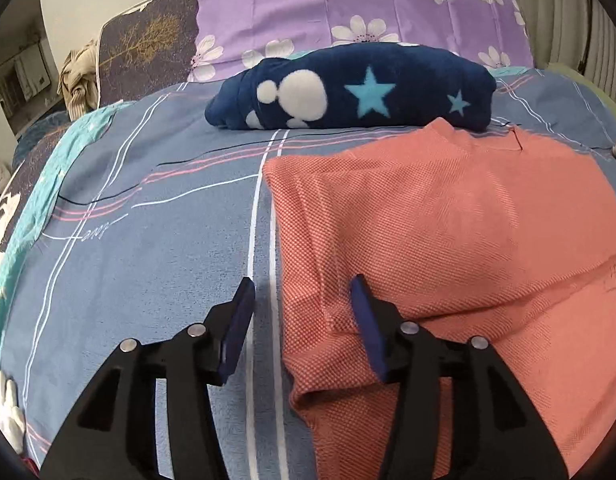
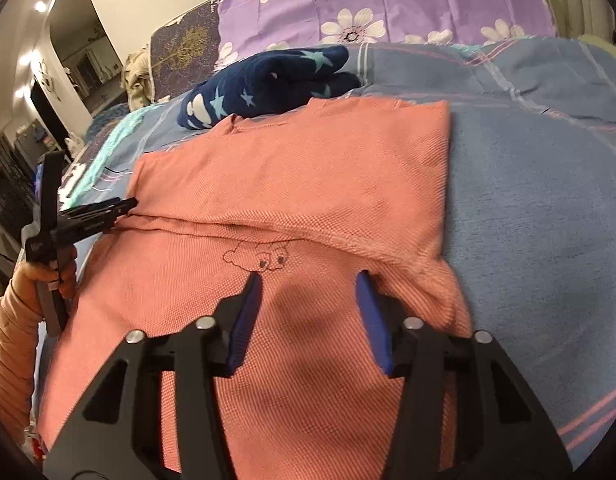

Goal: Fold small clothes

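A salmon-pink waffle-knit small shirt (image 2: 292, 184) lies flat on the bed, its sides folded inward and a fold ridge crossing its middle above an outlined cartoon embroidery. At its 11 o'clock, touching the collar edge, rests a folded navy fleece garment with stars (image 1: 347, 92).

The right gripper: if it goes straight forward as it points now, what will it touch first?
Most likely the salmon shirt: the open right gripper points at its folded ridge just past the embroidered drawing. Its height above the cloth is unclear.
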Demonstrator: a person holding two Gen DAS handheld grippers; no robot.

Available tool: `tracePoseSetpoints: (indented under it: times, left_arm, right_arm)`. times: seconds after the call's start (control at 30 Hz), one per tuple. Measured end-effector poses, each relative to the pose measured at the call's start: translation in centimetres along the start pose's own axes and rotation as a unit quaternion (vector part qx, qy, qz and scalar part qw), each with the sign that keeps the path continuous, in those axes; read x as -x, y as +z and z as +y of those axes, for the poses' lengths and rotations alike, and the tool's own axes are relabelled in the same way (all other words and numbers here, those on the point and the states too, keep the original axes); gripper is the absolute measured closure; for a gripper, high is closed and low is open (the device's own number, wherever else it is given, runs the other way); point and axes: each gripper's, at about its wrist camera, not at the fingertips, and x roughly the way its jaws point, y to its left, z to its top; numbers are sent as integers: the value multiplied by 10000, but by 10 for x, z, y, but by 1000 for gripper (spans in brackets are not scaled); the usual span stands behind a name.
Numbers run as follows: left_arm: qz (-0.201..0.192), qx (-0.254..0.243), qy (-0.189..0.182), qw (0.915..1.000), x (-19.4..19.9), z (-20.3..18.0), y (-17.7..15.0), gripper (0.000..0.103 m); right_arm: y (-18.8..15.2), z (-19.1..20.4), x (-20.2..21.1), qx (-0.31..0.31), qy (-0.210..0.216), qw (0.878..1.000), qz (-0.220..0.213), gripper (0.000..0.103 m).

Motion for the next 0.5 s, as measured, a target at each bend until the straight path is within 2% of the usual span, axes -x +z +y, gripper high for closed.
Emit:
tracePoseSetpoints:
  times: [0.1,0.13,0.2,0.23,0.27,0.3,0.33,0.37,0.4,0.43,0.5]
  left_arm:
    - [-157,57,-233,9996,17,3,5,52]
    - [-365,81,-340,9987,27,3,8,52]
    - [-628,108,-414,9971,37,1,14,52]
    - [-624,140,-469,9969,36,-1,16,50]
    - [-488,142,-474,9976,29,-4,16,48]
    - [-138,57,-359,9992,12,-8,12,47]
    - [96,-42,-230,9997,-2,-11,9,42]
    - [151,-82,-169,9997,-14,-10,4,35]
    - [42,75,-165,9998,-14,-4,1,25]
    - [39,392,-345,9986,-10,9,2,25]
    - [46,801,-430,9959,-4,26,-2,25]
  right_arm:
    - [14,3,22,88,287,9988,-389,57]
    - [21,1,28,59,309,9980,-540,57]
    - [30,-8,25,-71,167,9982,-580,57]
    - [31,-13,20,-156,67,9986,-509,57]
    - [31,-23,5,-301,-158,9991,-235,57]
    - [27,-31,-13,-377,-386,9985,116,60]
    - [22,-36,-24,-380,-442,9979,298,65]
    - [16,-39,-26,-325,-380,9987,121,66]
    - [15,-39,-20,-338,-309,9989,18,65]
    - [16,-39,-16,-363,-299,9989,14,65]
    - [16,-37,-8,-369,-315,9988,-21,65]
